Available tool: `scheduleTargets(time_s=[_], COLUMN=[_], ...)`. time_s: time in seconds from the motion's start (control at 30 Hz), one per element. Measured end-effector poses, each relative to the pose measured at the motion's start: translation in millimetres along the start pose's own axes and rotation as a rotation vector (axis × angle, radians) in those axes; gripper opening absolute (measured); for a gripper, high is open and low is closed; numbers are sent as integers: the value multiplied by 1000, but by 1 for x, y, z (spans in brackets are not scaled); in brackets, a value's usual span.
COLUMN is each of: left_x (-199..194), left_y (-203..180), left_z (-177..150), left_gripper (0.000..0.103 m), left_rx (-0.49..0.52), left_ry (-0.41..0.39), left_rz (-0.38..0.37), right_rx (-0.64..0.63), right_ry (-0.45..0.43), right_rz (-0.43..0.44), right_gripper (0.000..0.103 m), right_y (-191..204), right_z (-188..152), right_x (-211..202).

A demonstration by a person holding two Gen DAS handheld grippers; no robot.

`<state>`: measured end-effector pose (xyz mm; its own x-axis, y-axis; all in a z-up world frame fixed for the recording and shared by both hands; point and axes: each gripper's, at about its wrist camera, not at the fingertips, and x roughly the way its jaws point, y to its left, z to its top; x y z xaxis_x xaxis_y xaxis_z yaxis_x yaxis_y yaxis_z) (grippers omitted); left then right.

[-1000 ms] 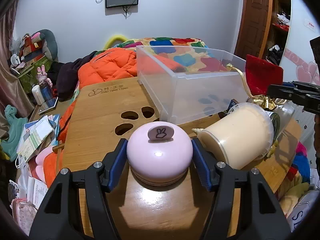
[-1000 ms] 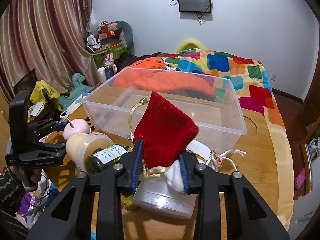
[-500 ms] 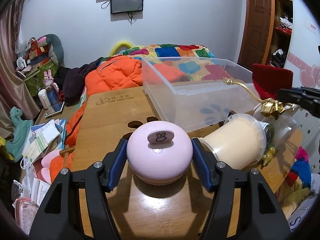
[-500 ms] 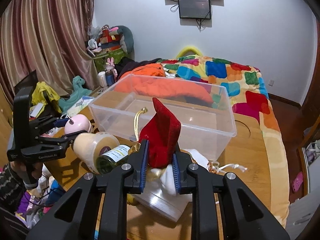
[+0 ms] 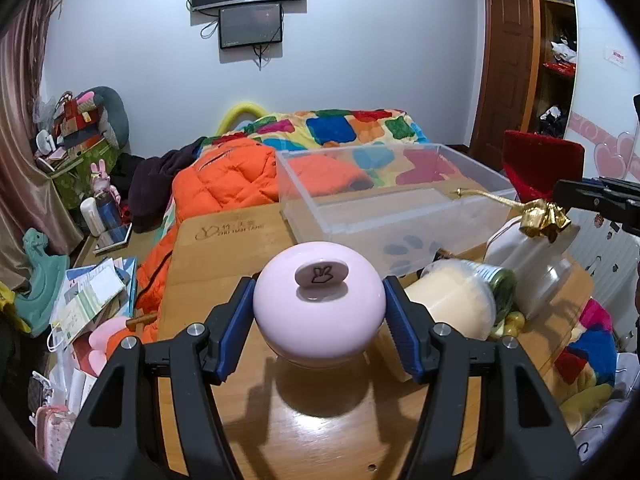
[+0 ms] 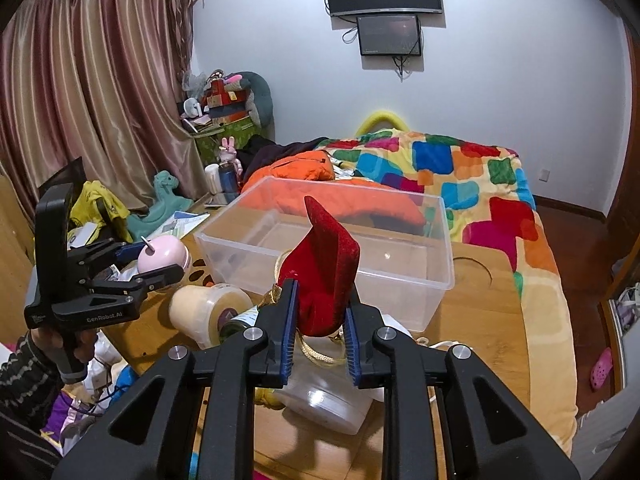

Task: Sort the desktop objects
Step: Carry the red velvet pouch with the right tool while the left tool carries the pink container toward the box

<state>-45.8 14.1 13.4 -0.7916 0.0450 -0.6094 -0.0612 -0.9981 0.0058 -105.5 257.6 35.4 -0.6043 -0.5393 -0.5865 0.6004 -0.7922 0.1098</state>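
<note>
My left gripper (image 5: 319, 312) is shut on a round pink dome-shaped object (image 5: 319, 300) with a bunny mark on its small top tab and holds it above the wooden table (image 5: 320, 432). It also shows in the right wrist view (image 6: 162, 260). My right gripper (image 6: 319, 332) is shut on a red velvet pouch (image 6: 326, 272) with a gold cord, lifted above the table; the pouch shows in the left wrist view (image 5: 536, 168). An empty clear plastic bin (image 5: 392, 196) stands on the table beyond both, also in the right wrist view (image 6: 332, 252).
A cream jar (image 5: 452, 304) lies on its side beside a green glass bottle (image 5: 502, 284) and a white lidded container (image 5: 532, 264) on the table. A bed with a colourful blanket (image 6: 460, 168) and an orange jacket (image 5: 224, 176) lies behind. Clutter covers the floor at left (image 5: 88, 292).
Both grippers have risen. The pink object has lifted off the table and the red pouch has been raised higher above the items under it.
</note>
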Motion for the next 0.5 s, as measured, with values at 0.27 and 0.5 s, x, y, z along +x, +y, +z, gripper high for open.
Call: scheduleTargets(time_s=[0.27, 0.5], left_x=[-8, -10], left_y=[-7, -15], left_z=[18, 41], left_gripper=[63, 63], left_rx=[-5, 16], left_ry=[-33, -72], left_rz=[9, 16], right_rx=[1, -17], right_ry=[-6, -17], right_rz=[6, 2], right_gripper=[19, 19], right_y=[-7, -18], right_z=[6, 17], right_x=[-6, -8])
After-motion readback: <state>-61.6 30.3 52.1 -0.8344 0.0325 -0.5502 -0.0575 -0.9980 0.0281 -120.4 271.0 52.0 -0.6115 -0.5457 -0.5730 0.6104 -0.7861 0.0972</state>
